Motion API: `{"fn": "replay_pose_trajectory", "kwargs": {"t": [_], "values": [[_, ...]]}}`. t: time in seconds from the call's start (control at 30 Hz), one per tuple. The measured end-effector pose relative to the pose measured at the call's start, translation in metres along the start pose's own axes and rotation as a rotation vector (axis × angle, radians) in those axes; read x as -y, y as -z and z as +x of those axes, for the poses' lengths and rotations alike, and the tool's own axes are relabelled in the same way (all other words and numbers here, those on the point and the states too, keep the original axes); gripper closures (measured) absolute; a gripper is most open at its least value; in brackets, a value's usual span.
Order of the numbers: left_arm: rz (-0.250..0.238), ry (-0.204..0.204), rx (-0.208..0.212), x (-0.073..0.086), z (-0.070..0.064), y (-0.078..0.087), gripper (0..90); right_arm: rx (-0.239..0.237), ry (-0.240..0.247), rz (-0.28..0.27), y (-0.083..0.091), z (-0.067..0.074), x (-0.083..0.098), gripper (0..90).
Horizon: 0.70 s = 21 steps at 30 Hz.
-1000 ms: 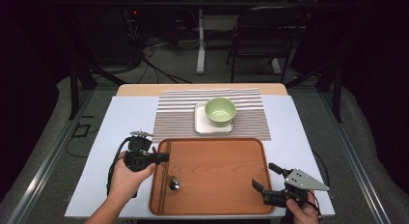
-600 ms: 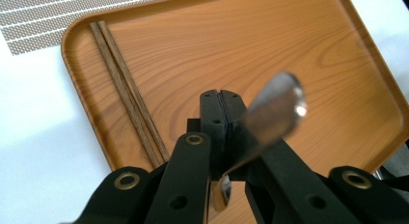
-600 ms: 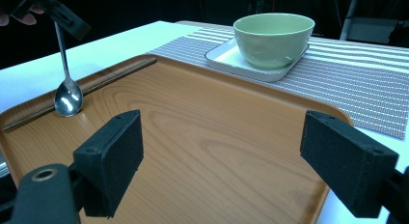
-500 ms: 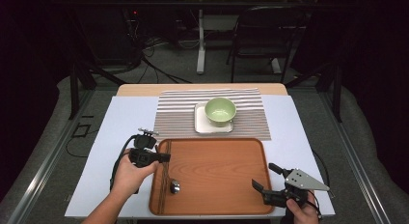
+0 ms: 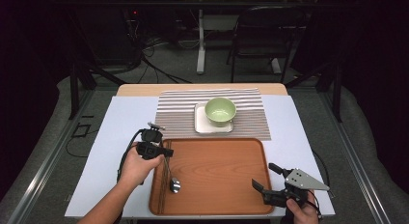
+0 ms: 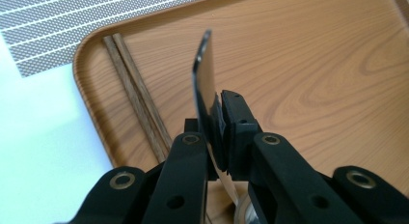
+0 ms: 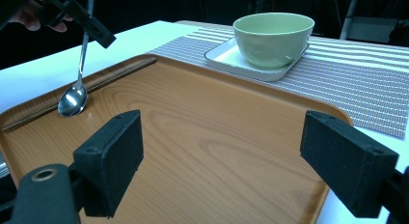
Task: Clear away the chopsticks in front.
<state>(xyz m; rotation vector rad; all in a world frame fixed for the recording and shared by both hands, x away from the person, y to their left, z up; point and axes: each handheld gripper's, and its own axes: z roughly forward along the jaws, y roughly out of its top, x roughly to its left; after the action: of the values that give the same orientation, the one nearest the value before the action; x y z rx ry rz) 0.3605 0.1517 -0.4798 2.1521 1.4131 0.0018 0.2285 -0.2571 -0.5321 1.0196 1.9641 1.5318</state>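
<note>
Glossy metal spoon (image 7: 72, 99) – matt wood-grain tray (image 7: 202, 137) – glazed bowl (image 7: 273, 38).

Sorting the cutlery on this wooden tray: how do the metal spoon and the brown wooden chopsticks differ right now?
The shiny metal spoon is clamped by its handle in the left gripper and stands steeply, bowl tip down on the tray; the dark brown wooden chopsticks lie flat and unheld along the tray's rim. The spoon ends in a rounded bowl; the chopsticks are straight sticks. Both are at the same end of the wooden tray.
</note>
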Motion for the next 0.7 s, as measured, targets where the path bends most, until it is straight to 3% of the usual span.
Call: {"fn": "replay_pose_trajectory", "kwargs": {"t": [0.17, 0.37, 0.57, 0.7], "values": [[0.009, 0.008, 0.022, -0.004, 0.004, -0.012, 86.8, 0.001, 0.000, -0.002, 0.000, 0.000, 0.000, 14.6], [0.007, 0.036, 0.091, -0.005, 0.012, -0.028, 86.6, 0.001, 0.005, -0.005, 0.000, 0.000, 0.000, 14.6], [-0.005, 0.089, 0.140, -0.003, 0.024, -0.041, 86.3, 0.000, 0.007, -0.008, 0.001, 0.000, 0.000, 14.6], [-0.014, 0.128, 0.193, 0.001, 0.032, -0.049, 86.5, 0.000, 0.007, -0.007, 0.001, 0.000, 0.000, 14.6]]}}
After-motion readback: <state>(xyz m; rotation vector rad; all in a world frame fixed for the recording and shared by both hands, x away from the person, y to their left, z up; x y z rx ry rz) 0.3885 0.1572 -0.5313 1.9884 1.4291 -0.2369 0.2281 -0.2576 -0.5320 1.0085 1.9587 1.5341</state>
